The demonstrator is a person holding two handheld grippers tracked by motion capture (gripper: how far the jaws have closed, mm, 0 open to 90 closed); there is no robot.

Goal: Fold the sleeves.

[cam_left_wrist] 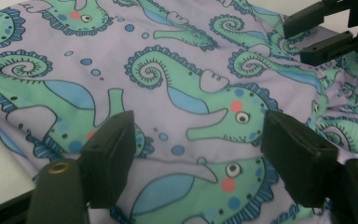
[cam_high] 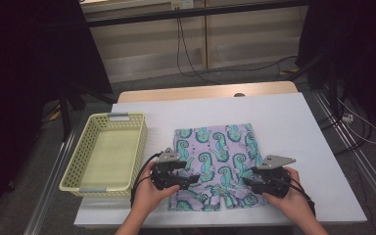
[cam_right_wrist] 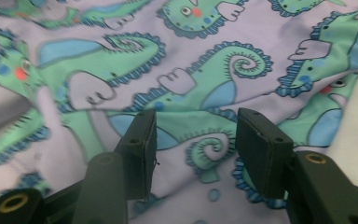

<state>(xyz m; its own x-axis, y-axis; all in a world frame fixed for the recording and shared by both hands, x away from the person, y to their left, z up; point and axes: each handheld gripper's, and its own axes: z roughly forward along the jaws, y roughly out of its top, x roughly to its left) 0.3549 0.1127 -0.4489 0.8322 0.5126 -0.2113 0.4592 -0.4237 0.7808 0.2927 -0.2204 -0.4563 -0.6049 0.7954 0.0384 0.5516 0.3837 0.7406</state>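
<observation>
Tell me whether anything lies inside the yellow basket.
No: in the high view the yellow basket, left of the seahorse shorts, shows a bare floor.

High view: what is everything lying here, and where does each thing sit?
Shorts: one pair, lilac with green seahorses, flat at the table's middle, leg openings toward the person.
Basket: one, pale yellow, perforated, nothing inside, left of the shorts.
Table: one, white top.
Cables: several, black, on the floor beyond the table.
Left claw: black, jaws apart over the shorts' left side.
Right claw: black, jaws apart over the right side.
</observation>
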